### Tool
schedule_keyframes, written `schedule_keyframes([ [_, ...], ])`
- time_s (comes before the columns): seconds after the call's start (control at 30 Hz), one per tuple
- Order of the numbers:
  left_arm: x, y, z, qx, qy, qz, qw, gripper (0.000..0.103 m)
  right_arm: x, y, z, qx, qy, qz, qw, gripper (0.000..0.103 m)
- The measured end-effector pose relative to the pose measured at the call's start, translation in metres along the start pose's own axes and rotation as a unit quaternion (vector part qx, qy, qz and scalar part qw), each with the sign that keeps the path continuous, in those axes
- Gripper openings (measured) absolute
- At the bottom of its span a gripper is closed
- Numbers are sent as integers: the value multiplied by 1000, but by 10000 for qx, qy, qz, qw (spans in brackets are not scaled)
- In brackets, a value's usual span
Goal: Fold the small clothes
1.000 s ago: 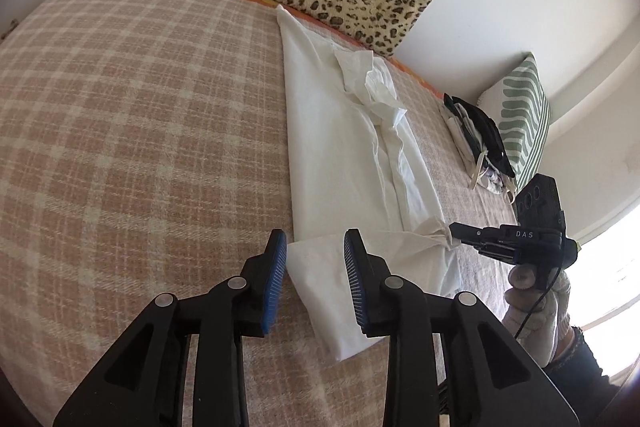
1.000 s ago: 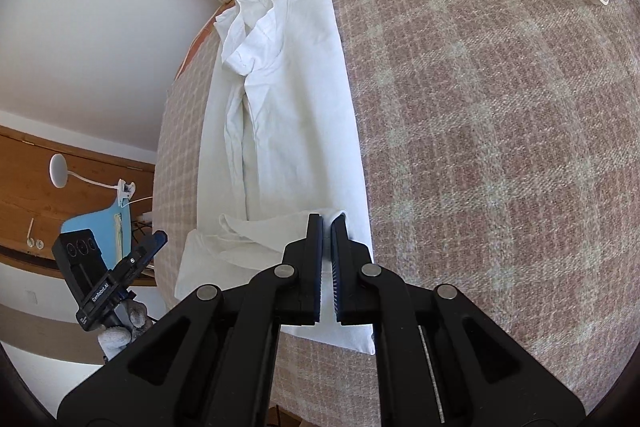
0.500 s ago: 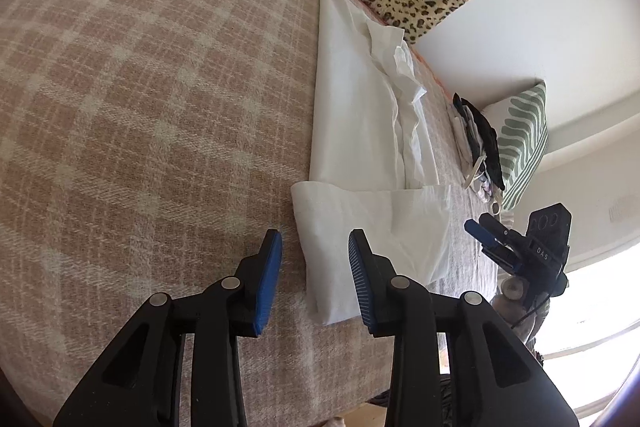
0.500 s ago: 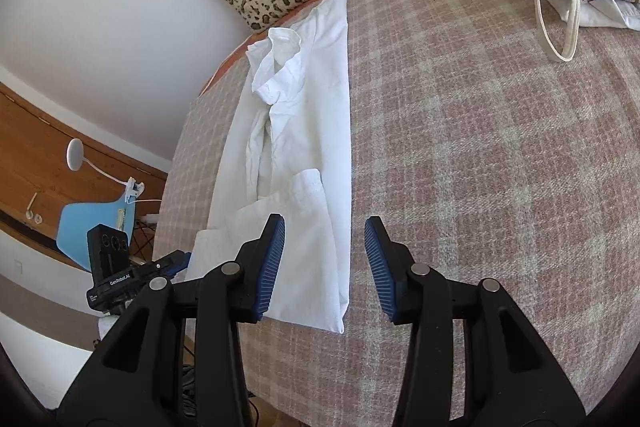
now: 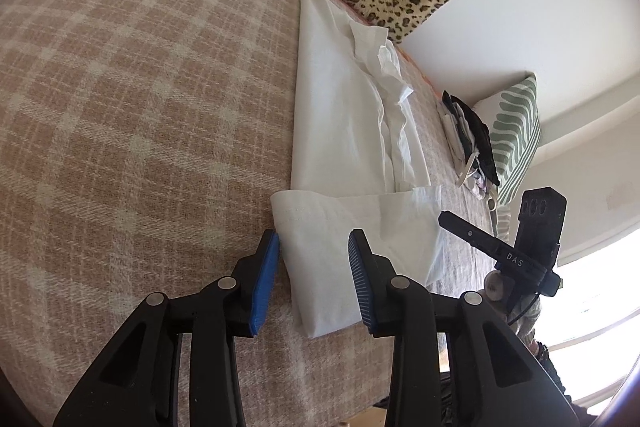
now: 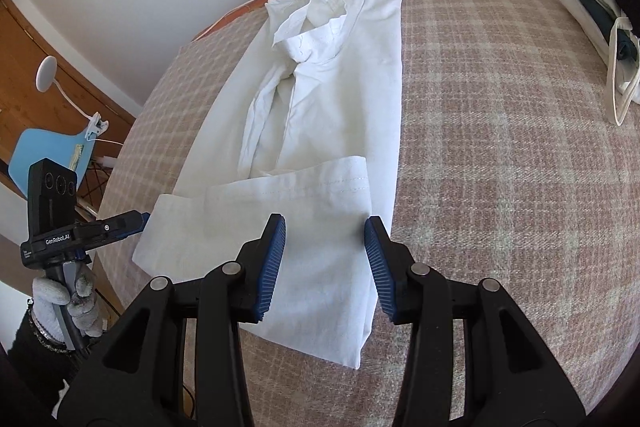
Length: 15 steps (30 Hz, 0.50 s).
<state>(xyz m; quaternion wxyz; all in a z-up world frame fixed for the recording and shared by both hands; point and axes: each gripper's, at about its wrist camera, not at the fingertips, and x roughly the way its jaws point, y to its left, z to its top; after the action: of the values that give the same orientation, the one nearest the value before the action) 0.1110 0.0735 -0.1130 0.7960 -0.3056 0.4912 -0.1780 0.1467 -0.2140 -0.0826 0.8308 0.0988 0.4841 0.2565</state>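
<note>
Only the right view shows a blue chair (beside bed).

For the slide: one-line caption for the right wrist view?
Open right gripper over the folded hem of a white shirt on a plaid blanket.

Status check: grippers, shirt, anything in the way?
Left gripper open, empty. Right gripper just opened, empty, above the shirt. Shirt flat on the bed, near end folded over. Nothing in the way.
</note>
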Motion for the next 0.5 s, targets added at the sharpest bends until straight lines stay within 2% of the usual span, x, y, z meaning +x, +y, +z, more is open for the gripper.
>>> schedule_keyframes([
  [0.07,3,-2,1,87,13,44,10000,29,4,1,0,-3,24,-28,10000,42],
  [0.17,6,-4,-1,204,-17,135,9997,13,6,1,-1,-5,40,-75,10000,34],
  [0.23,6,-5,-2,301,-55,140,9994,8,5,2,-2,-44,26,-79,10000,24],
  [0.3,5,-5,-2,373,-104,134,9992,8,3,4,-3,-107,15,-85,9999,16],
  [0.5,0,-17,0,727,-330,250,9965,3,-1,10,-4,-136,-69,-62,9999,7],
])
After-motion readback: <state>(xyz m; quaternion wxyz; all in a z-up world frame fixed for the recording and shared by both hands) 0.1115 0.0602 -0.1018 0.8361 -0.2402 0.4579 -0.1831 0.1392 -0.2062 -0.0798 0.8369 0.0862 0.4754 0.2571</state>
